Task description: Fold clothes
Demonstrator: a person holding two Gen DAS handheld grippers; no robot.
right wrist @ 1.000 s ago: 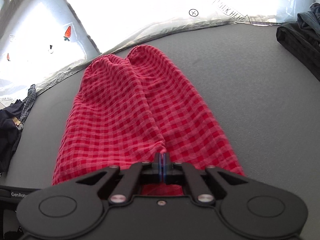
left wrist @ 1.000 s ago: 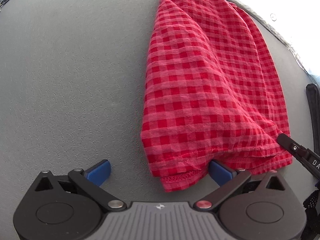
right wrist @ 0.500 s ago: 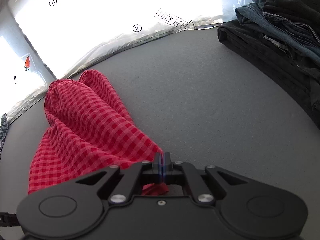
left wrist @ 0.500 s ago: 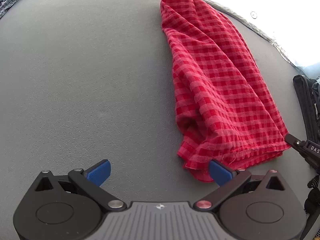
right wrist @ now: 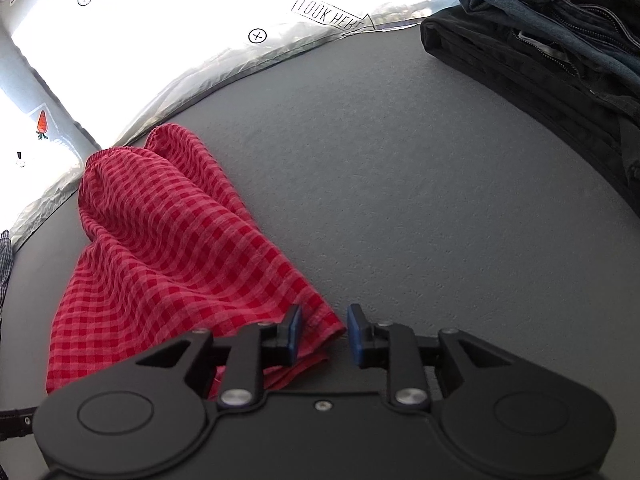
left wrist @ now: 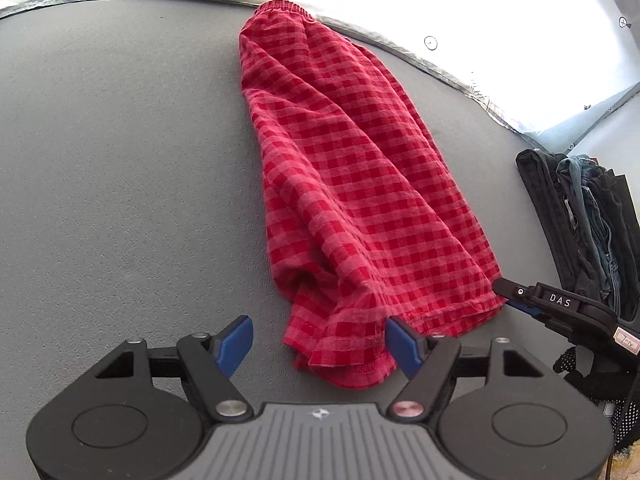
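- Left wrist view: the left gripper (left wrist: 319, 340) has its blue fingers (left wrist: 236, 340) spread wide and holds nothing. The right one overlaps the near hem of the red checked garment (left wrist: 360, 184); whether it touches the cloth cannot be told. The garment lies lengthwise on the gray table (left wrist: 120, 168), its gathered end at the far edge. The tip of the right gripper (left wrist: 520, 300) sits at the hem's right corner. A stack of dark folded clothes (left wrist: 580, 220) lies at the right; bare table stretches wide to the left.
- Right wrist view: the right gripper (right wrist: 323, 332) is parted a little, gripping nothing; the garment's (right wrist: 168, 240) near corner lies between its fingers (right wrist: 294, 330). The dark stack (right wrist: 552, 40) is well apart at upper right, with bare table (right wrist: 420, 180) between.
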